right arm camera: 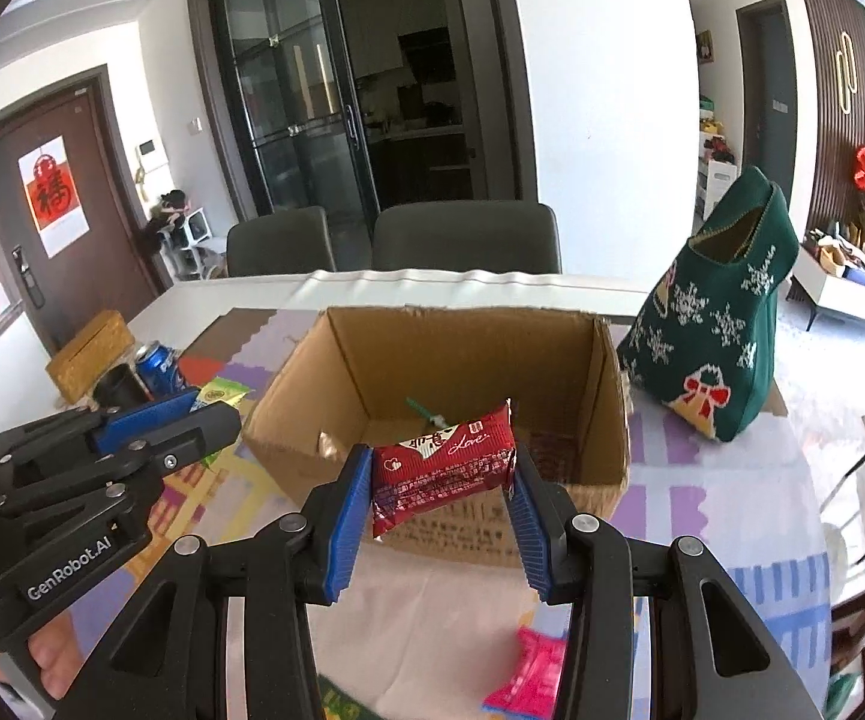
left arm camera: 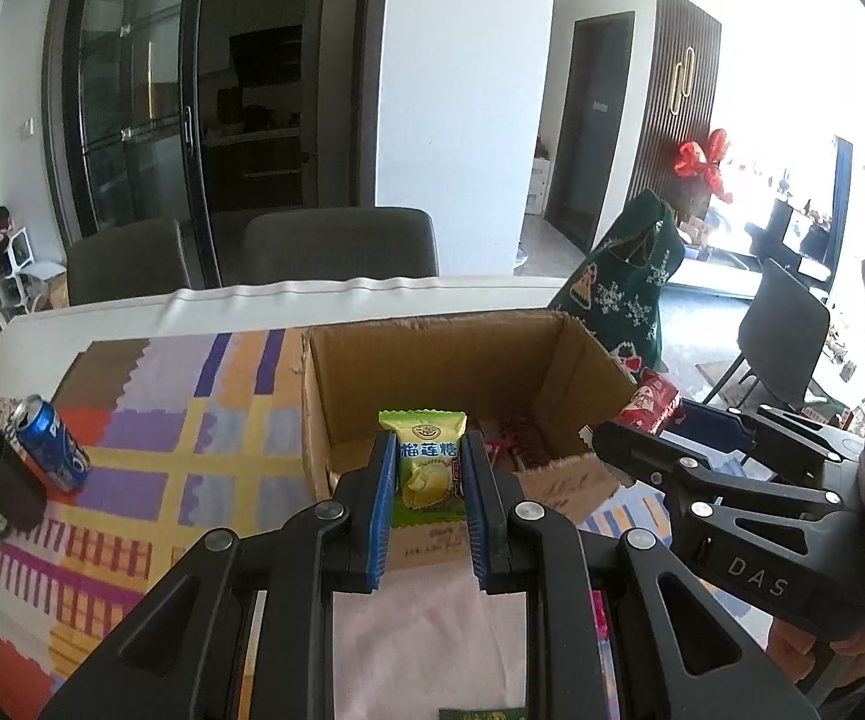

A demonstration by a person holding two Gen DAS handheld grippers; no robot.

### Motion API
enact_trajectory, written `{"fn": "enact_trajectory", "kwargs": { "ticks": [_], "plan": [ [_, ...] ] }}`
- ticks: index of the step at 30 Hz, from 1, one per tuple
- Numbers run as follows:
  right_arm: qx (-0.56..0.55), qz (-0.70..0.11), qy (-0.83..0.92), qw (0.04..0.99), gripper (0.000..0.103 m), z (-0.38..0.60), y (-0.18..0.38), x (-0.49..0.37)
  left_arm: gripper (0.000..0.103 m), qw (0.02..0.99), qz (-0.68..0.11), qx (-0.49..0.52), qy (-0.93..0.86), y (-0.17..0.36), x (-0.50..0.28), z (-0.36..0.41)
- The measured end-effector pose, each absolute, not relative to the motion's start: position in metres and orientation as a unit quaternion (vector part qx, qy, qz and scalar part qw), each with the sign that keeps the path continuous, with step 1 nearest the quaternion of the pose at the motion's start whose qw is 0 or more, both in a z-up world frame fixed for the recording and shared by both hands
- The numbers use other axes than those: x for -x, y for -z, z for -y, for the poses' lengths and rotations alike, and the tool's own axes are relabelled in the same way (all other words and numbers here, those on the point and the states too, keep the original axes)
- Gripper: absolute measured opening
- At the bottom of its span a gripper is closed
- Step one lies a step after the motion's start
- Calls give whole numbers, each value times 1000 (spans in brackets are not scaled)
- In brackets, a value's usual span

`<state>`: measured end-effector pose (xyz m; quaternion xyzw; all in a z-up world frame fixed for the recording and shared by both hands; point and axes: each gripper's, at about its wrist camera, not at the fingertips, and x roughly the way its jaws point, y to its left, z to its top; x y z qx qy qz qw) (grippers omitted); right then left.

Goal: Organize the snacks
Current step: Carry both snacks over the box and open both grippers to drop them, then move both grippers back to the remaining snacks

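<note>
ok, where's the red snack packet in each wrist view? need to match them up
Left wrist view: the red snack packet is at right of centre, at the tip of the right gripper, beside the cardboard box's right wall.
Right wrist view: the packet is at centre, clamped between the gripper's blue pads, in front of the box.
Shared landmark: the cardboard box.

Across my table (right arm camera: 552, 285) stand two grey chairs (right arm camera: 465, 237) before a white wall (right arm camera: 600, 90) and dark glass doors (right arm camera: 294, 108). A brown door (right arm camera: 60, 228) with a red poster (right arm camera: 51, 195) stands left. Bright daylight floods the right, where a slatted panel (right arm camera: 840, 96) stands.
</note>
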<state>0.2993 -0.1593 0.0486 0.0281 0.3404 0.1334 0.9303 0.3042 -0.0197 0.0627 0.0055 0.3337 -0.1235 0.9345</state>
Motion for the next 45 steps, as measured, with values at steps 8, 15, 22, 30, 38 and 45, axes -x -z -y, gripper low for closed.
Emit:
{"fn": "enact_trajectory", "kwargs": {
  "ticks": [8, 15, 22, 30, 38, 45],
  "plan": [
    [-15, -345, -128, 930, 45, 159, -50, -327, 22, 933, -339, -15, 118, -59, -336, 20],
    [-11, -351, -125, 928, 45, 161, -44, -350, 25, 929, -352, -20, 115, -49, -362, 23],
    [-20, -345, -107, 932, 62, 166, -44, -357, 50, 933, -344, -27, 100, -49, -357, 18],
    [-20, -330, -117, 937, 62, 167, -48, -327, 56, 938, -328, -39, 104, -58, -321, 19],
    [-21, -313, -128, 941, 62, 172, -57, -288, 61, 941, -317, -38, 115, -67, -285, 22],
    [-27, -313, -127, 941, 62, 183, -57, -260, 61, 935, -327, -39, 132, -61, -263, 37]
  ]
}}
